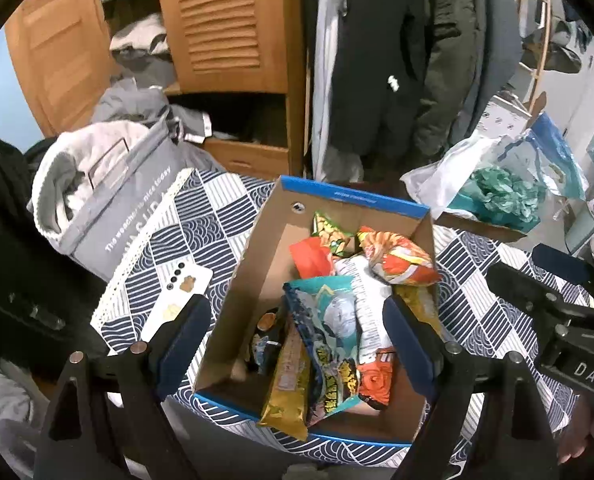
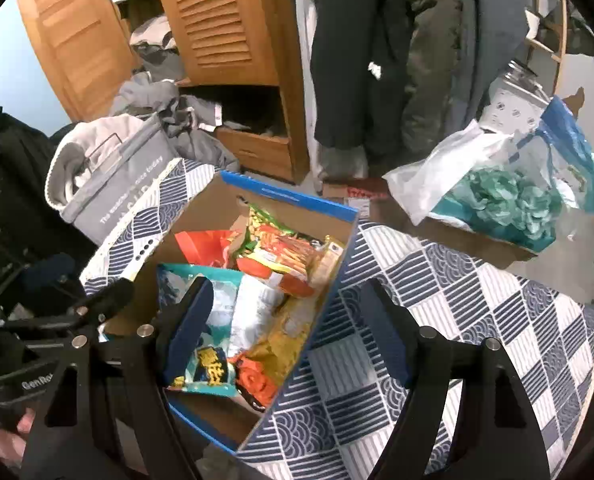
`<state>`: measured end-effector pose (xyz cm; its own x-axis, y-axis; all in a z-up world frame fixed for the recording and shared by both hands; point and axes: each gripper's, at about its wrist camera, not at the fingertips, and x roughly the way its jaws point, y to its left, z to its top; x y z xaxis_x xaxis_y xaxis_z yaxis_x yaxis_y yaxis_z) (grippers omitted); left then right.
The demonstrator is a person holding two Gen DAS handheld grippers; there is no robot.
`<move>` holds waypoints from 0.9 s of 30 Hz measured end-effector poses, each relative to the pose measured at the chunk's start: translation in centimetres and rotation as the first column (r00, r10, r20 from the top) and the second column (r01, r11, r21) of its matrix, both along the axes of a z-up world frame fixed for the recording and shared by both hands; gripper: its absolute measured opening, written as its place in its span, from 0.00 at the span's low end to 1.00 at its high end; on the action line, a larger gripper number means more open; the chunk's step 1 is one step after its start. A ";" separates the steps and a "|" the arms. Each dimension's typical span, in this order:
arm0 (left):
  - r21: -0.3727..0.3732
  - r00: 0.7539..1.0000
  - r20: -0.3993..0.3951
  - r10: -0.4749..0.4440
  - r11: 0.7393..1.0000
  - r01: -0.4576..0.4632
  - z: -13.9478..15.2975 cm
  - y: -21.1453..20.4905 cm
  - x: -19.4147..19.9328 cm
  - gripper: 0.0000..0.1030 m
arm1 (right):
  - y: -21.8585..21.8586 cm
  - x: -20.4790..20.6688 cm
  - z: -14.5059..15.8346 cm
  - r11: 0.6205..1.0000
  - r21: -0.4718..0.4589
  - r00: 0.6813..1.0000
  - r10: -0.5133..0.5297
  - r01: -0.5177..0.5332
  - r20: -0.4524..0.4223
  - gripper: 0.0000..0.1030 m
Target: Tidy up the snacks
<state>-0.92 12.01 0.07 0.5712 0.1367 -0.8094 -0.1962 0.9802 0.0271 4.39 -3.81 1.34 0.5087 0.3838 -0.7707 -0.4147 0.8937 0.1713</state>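
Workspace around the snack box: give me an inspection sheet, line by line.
Surface: table under a navy-and-white patterned cloth.
Job's things: open cardboard box with blue rim holding mixed snack packets, among them a teal packet, an orange-red packet and a gold packet.
Clutter: white phone left of the box; clear plastic bag with teal contents; grey fabric storage bin.
Grippers: left gripper open above the box; right gripper open over the box's right wall.
Cables: nothing seen.
Surroundings: wooden louvred wardrobe, hanging dark clothes.
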 end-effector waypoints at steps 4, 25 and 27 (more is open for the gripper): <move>-0.006 1.000 0.025 -0.004 1.000 0.004 0.9 -0.5 -0.6 0.87 | -1.1 -0.9 0.5 1.000 0.008 1.000 -0.011 0.011 0.013 0.74; 0.000 0.997 0.072 -0.037 0.999 0.037 2.5 -2.9 -2.3 0.87 | -4.5 -3.4 0.4 1.000 -0.016 0.998 -0.020 0.021 0.059 0.75; -0.003 0.997 0.069 -0.040 0.999 0.040 2.4 -3.1 -2.1 0.87 | -4.7 -3.2 0.2 1.000 -0.019 0.998 -0.021 0.022 0.056 0.75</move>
